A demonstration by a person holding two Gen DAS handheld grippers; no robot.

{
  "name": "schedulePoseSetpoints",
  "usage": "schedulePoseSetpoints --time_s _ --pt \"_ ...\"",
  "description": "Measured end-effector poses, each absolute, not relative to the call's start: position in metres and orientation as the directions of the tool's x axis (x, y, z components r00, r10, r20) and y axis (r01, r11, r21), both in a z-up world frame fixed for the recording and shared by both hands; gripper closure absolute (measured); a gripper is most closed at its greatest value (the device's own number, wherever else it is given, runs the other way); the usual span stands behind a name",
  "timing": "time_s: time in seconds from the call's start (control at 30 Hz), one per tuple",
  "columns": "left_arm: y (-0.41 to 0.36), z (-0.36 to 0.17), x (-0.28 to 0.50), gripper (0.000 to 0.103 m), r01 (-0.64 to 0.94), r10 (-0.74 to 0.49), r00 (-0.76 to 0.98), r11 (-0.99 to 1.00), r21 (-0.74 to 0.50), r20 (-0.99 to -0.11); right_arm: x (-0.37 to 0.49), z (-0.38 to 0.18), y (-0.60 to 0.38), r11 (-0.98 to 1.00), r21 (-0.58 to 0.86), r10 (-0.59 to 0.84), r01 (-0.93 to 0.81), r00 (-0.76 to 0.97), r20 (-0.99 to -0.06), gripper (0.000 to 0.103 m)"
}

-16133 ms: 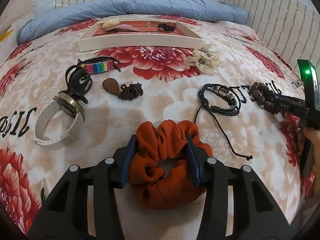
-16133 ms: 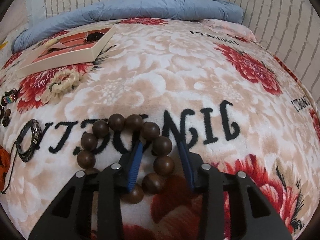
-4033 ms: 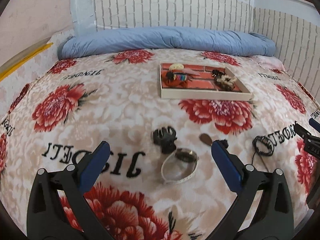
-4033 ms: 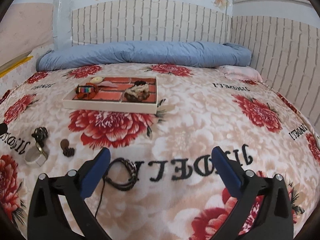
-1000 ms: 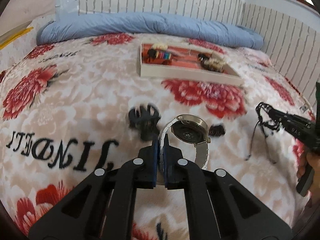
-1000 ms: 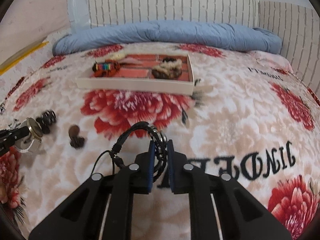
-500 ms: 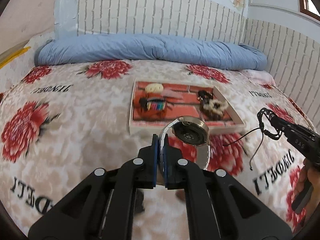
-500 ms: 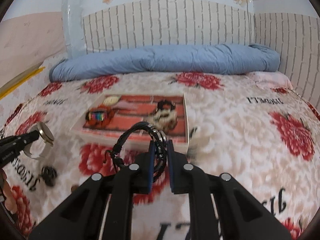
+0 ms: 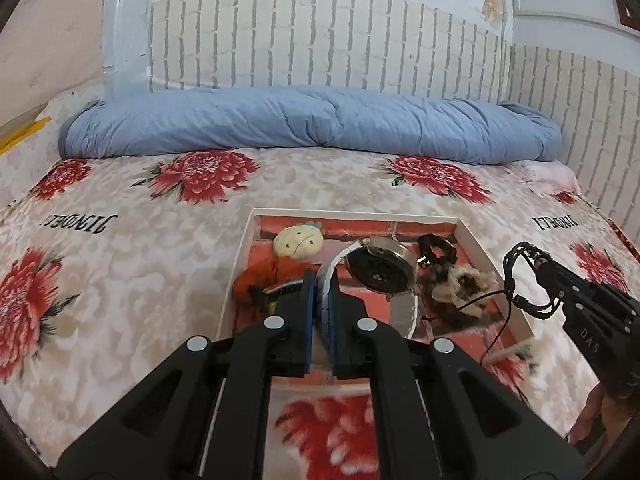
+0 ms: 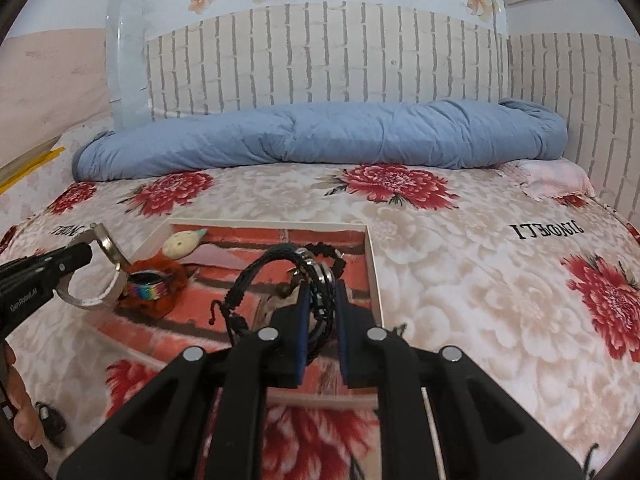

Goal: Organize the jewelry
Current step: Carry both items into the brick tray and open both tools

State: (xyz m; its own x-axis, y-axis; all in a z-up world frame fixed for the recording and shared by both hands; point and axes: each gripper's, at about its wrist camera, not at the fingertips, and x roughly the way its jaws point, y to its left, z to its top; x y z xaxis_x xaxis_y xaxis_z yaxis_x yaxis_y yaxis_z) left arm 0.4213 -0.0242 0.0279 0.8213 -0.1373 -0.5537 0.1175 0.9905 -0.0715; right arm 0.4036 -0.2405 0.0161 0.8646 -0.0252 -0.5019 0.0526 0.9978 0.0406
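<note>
The left gripper (image 9: 320,292) pinches the watch (image 9: 380,270) by its thin white strap; its heavy case will likely dangle. The right gripper (image 10: 320,300) clamps the limp black cord bracelet (image 10: 280,276) over the tray (image 10: 372,264).

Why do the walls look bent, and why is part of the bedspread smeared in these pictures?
Both wrist views use fisheye lenses, so the brick wall bows and dark corners frame each picture. In the left wrist view the red flower under the left gripper is motion-smeared, while the watch stays sharp. In the right wrist view the tray blurs along its near edge. Light is soft, without hard shadows.
</note>
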Motion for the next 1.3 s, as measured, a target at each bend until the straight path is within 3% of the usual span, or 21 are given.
schedulePoseSetpoints --time_s 0.33,0.8,1.17,1.27,1.3 --pt "-0.04 -0.009 0.456 0.097 0.099 -0.079 0.821 0.995 0.005 -0.566 0.421 0.004 -0.249 0.993 0.032 -0.088 0.113 0.899 -0.43 0.091" --pt "-0.04 -0.039 0.476 0.096 0.107 -0.079 0.772 0.994 0.006 -0.63 0.456 -0.041 -0.245 0.997 0.025 -0.049 0.078 0.811 -0.584 0.091" --pt "-0.04 -0.044 0.478 0.091 0.109 -0.075 0.775 0.994 0.016 -0.627 0.463 -0.049 -0.241 0.998 0.011 -0.043 0.063 0.782 -0.622 0.089" --pt "-0.04 -0.044 0.477 0.08 0.115 -0.082 0.777 0.993 0.014 -0.624 0.462 -0.048 -0.241 0.998 0.012 -0.038 0.059 0.783 -0.62 0.089" --pt "-0.041 -0.044 0.476 0.06 0.111 -0.076 0.78 0.994 0.018 -0.621 0.461 -0.048 -0.242 0.998 0.016 -0.034 0.056 0.784 -0.619 0.089"
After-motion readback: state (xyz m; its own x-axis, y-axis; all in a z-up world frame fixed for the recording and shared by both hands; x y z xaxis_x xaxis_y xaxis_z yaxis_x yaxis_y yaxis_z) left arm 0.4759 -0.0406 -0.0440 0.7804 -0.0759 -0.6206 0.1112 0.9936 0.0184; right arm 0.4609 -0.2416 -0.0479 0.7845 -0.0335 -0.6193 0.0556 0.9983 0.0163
